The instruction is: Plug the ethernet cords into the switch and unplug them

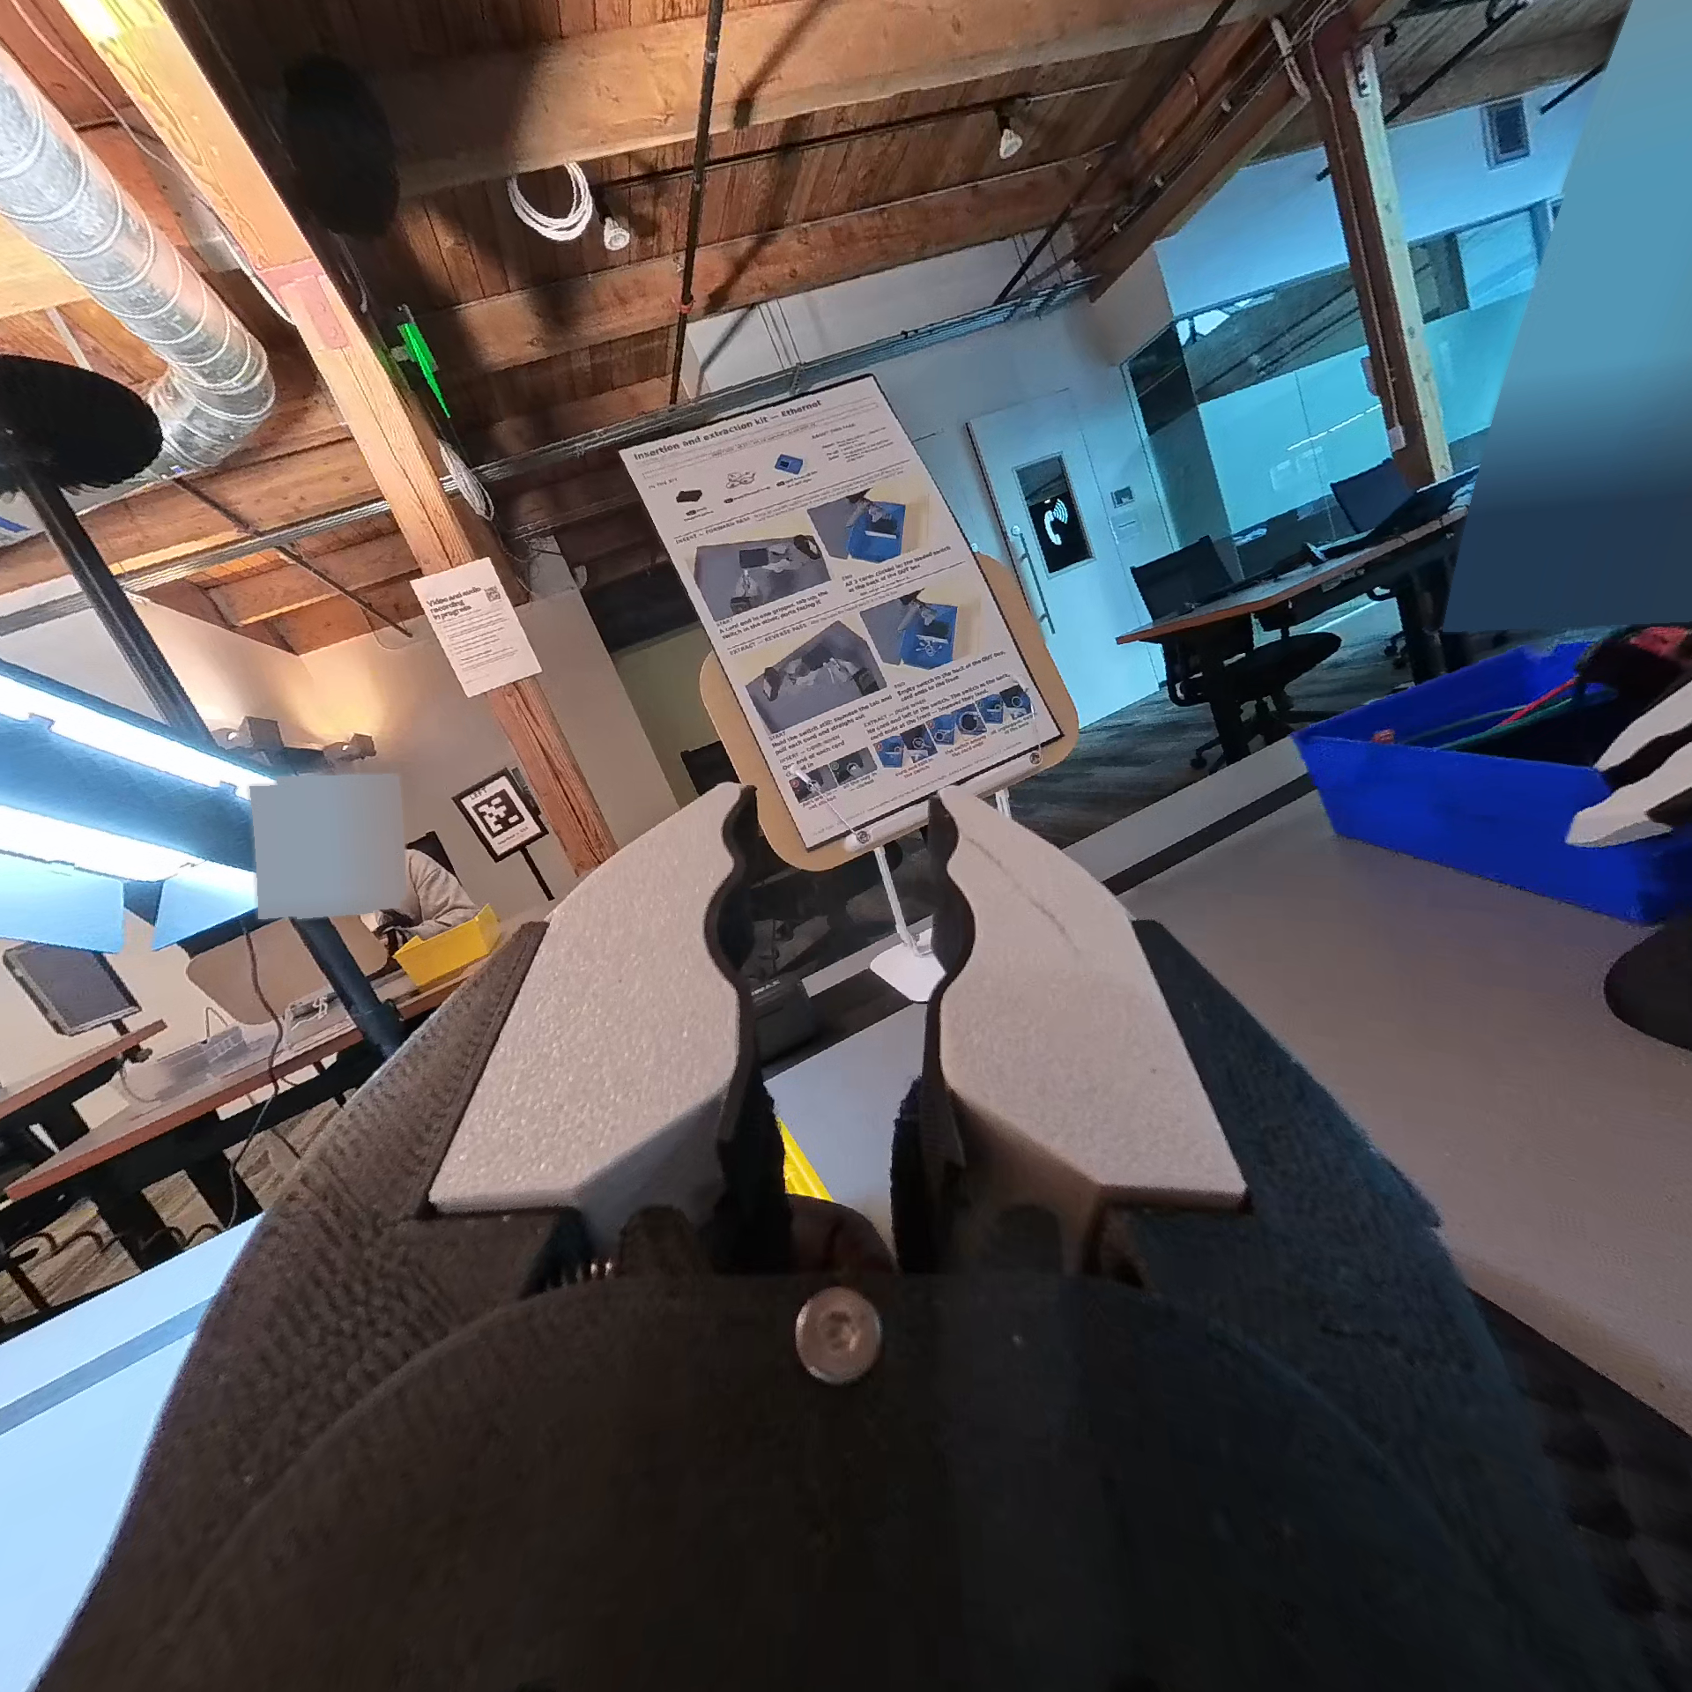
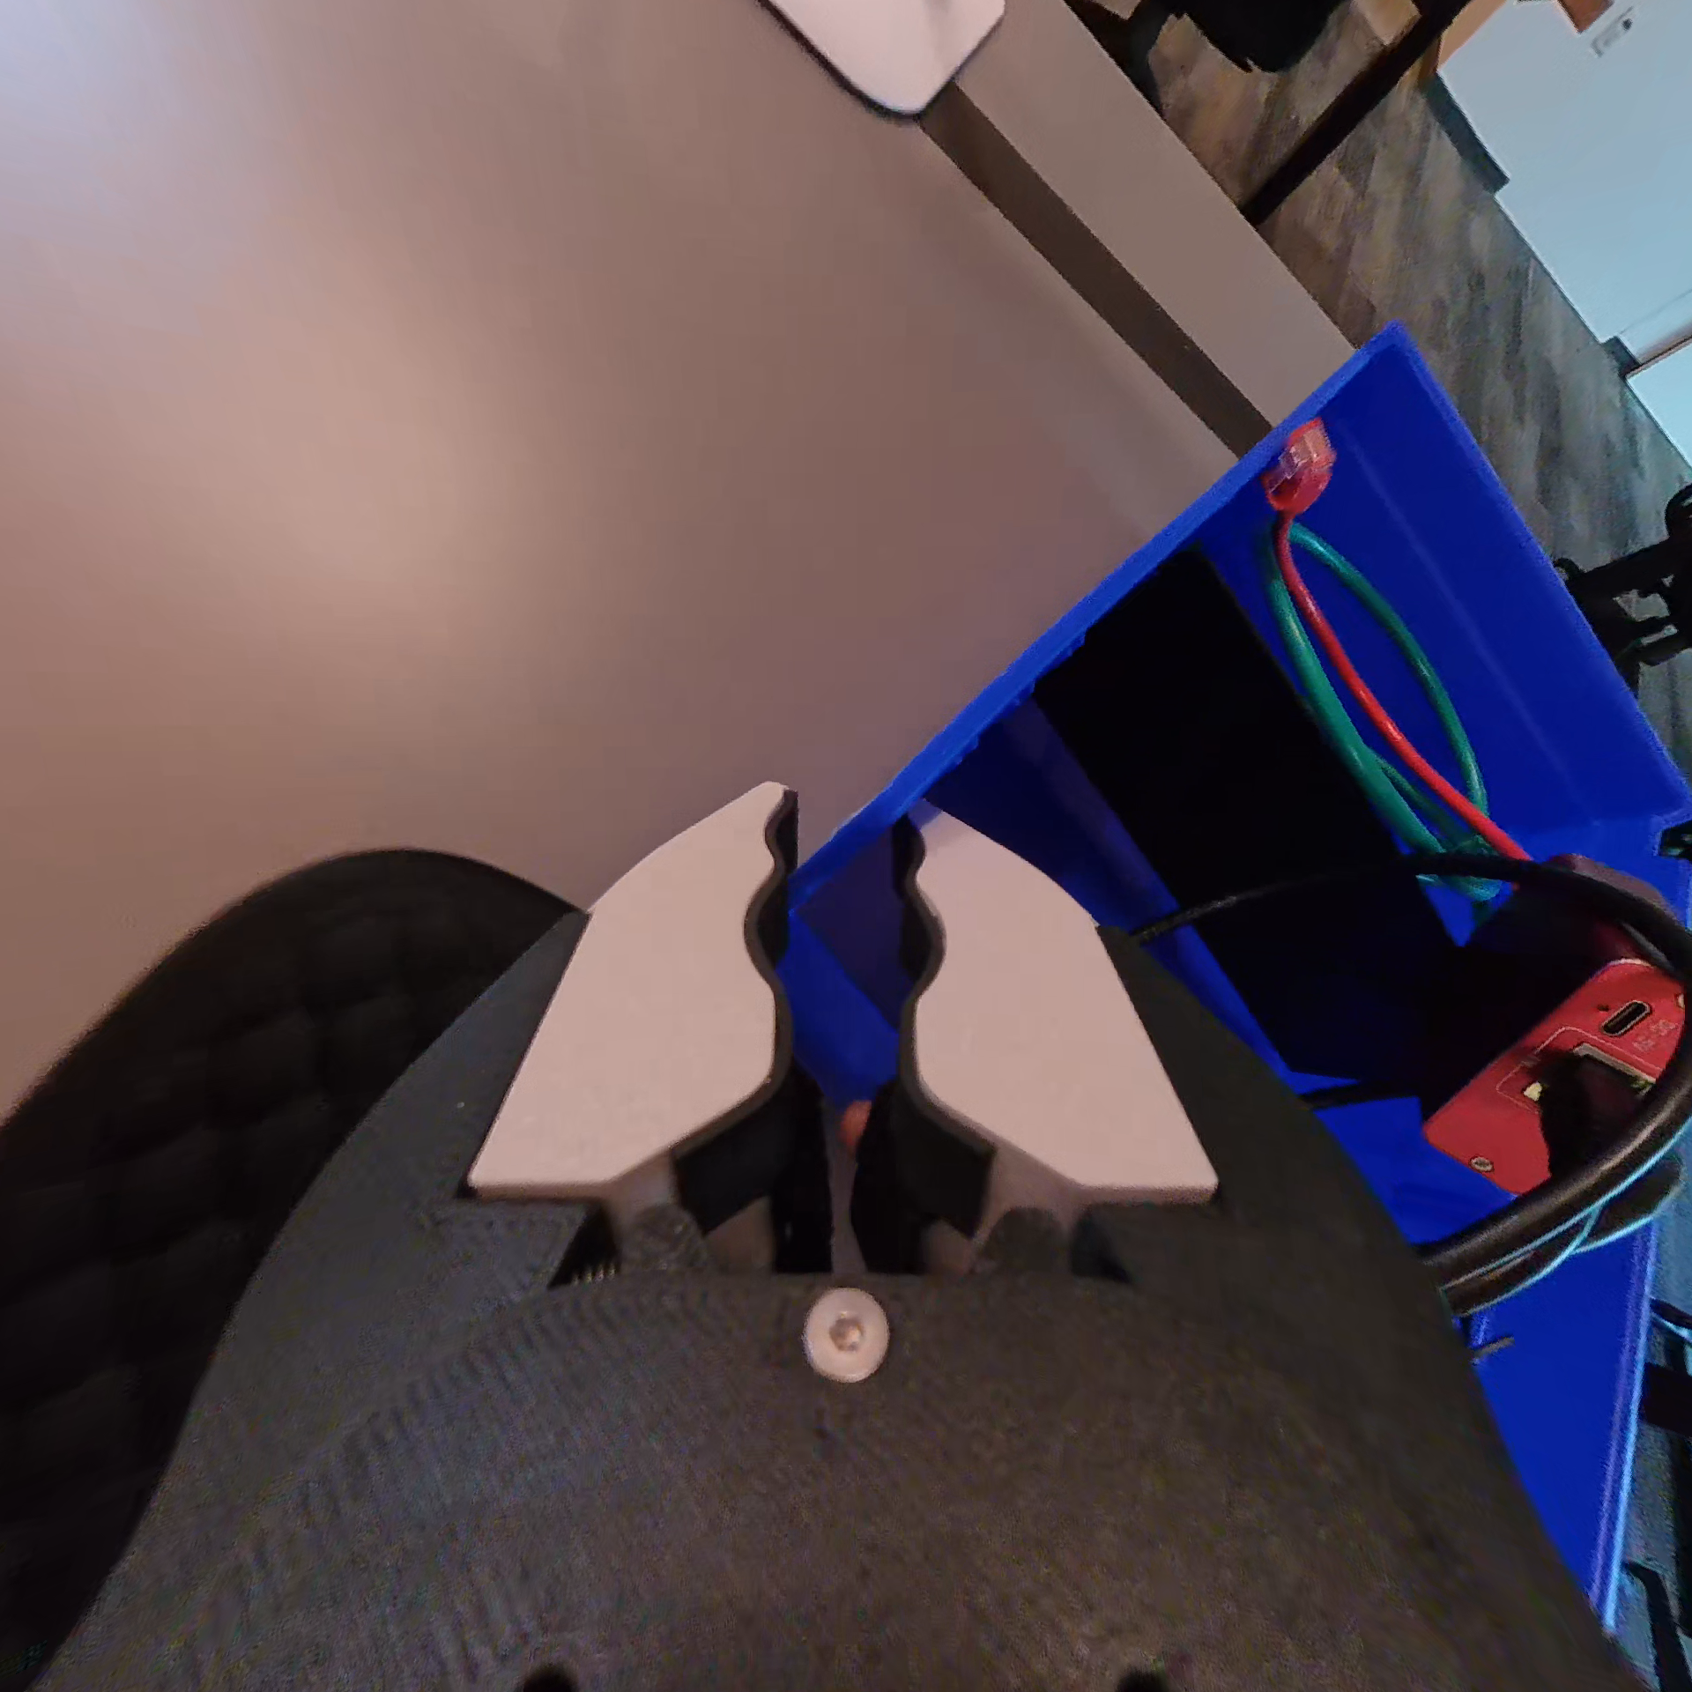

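Your left gripper [image 1: 847, 824] has two pale grey fingers [image 1: 623, 998] with a grainy, speckled finish, each a flat wedge narrowing toward the tip. Black wavy pads line their inner edges. They sit in a black printed body [image 1: 824, 1511] with visible layer lines, and a single silver hex-socket screw [image 1: 838, 1329] marks its centre. Your right gripper [image 2: 851, 824] is built the same way: smooth grey fingers [image 2: 659, 1007], scalloped black liners, a ribbed black housing [image 2: 824, 1511] and one silver screw [image 2: 845, 1334]. In the left wrist view, the right gripper's white and black fingertips [image 1: 1630, 787] show at the edge.
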`<state>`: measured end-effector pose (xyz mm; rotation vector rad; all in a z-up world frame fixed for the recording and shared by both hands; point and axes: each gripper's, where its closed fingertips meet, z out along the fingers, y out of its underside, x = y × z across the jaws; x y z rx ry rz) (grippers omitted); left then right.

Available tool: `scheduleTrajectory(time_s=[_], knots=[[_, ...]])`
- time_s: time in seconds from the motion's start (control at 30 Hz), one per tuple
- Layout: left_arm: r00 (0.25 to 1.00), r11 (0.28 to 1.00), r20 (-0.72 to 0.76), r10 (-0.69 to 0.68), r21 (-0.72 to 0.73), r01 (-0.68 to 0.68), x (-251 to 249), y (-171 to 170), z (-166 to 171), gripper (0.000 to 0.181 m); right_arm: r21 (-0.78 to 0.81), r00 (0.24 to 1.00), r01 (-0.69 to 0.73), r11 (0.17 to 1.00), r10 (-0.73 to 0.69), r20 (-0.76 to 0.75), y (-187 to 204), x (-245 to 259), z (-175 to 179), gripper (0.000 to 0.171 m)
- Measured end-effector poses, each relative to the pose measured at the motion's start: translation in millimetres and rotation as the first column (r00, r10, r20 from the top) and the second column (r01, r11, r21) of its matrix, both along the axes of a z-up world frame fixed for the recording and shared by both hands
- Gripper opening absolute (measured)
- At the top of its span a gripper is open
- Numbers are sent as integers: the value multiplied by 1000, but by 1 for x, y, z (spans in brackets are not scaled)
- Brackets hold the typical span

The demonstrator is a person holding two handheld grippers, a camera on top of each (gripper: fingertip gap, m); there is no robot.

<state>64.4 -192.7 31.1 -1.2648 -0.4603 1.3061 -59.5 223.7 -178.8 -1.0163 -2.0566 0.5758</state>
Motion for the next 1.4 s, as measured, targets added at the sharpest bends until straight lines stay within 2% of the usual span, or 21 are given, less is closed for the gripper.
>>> scheduleTrajectory(time_s=[0.23, 0.43, 0.63, 0.83, 0.93, 1.0, 1.03, 1.07, 1.1, 1.13, 1.23, 1.33, 1.4], knots=[[1000, 1000, -6, 17, 6, -17, 2, -7, 1, 35, -19, 998, -68, 998, 68, -7, -71, -13, 1, 21], [999, 999, -18, 49, 10, -48, 6, -20, 4, 35, -16, 979, -201, 980, 200, -43, -152, -18, 1, 22], [992, 992, -29, 124, 29, -123, 11, -48, 6, 35, -4, 934, -351, 936, 350, -65, -230, -19, 1, 25], [980, 978, -21, 196, 71, -194, 17, -80, 6, 35, -11, 859, -506, 862, 503, -92, -299, -16, 1, 28], [972, 968, -2, 235, 91, -233, 17, -96, 2, 35, -71, 815, -577, 814, 568, -115, -326, -12, 2, 30], [967, 962, 16, 255, 102, -255, 15, -106, -2, 35, -131, 746, -666, 735, 654, -126, -347, -4, -1, 37], [963, 957, 31, 267, 105, -269, 13, -111, -6, 35, -158, 686, -727, 668, 716, -129, -358, 5, -4, 51], [956, 951, 59, 286, 106, -291, 9, -119, -13, 36, -177, 643, -765, 619, 753, -142, -365, 12, -5, 57], [944, 940, 98, 316, 104, -325, 3, -129, -21, 36, -189, 623, -781, 595, 763, -174, -369, 16, -2, 55], [923, 922, 139, 359, 104, -374, -3, -143, -32, 38, -196, 619, -785, 588, 756, -213, -370, 18, 3, 51], [825, 843, 300, 478, 108, -527, -22, -194, -78, 48, -210, 604, -796, 567, 728, -325, -371, 26, 24, 54], [734, 817, 521, 435, 114, -565, -41, -222, -140, 61, -275, 581, -814, 512, 708, -401, -376, 41, 42, 55], [667, 799, 619, 414, 105, -593, -50, -232, -174, 63, -302, 550, -835, 461, 718, -426, -383, 54, 46, 55]])
